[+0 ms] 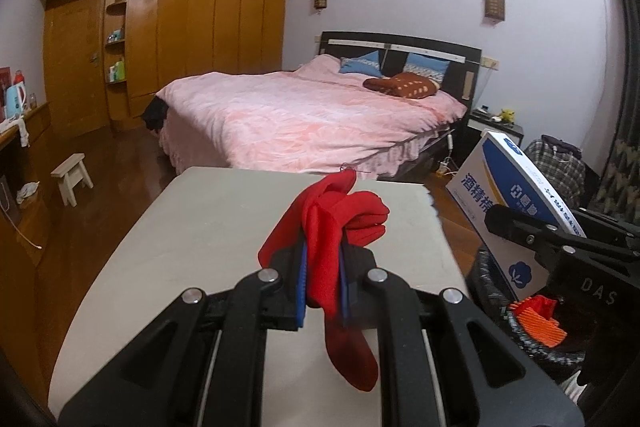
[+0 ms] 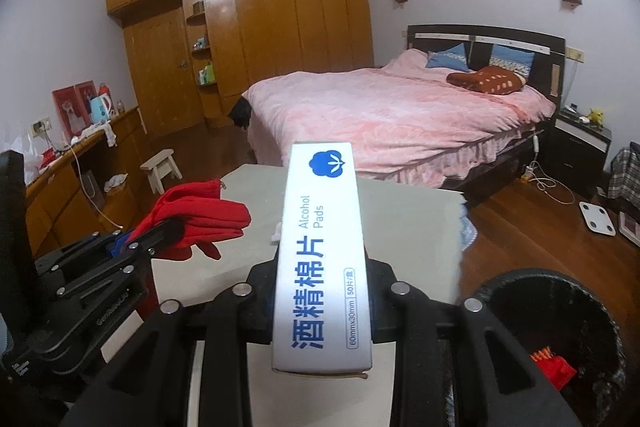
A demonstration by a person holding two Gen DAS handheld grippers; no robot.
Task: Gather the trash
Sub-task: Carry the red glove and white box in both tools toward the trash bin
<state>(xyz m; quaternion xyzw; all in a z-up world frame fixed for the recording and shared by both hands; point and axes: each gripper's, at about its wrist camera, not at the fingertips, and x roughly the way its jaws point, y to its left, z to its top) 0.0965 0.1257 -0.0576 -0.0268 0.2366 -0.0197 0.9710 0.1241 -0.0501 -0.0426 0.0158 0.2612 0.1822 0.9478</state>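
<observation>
Bedroom, grey tabletop before a pink bed: we carry two pieces of trash.
Left claw pinches limp red cloth; right claw clamps a light, stiff alcohol-pad box by its sides. Black bin sits just right, nothing between.

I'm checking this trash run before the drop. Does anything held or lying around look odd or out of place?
Mostly what is being carried: the left gripper is shut on red fabric, like a glove or garment, and the right gripper holds an intact-looking alcohol pads box. Neither looks like obvious trash.
</observation>
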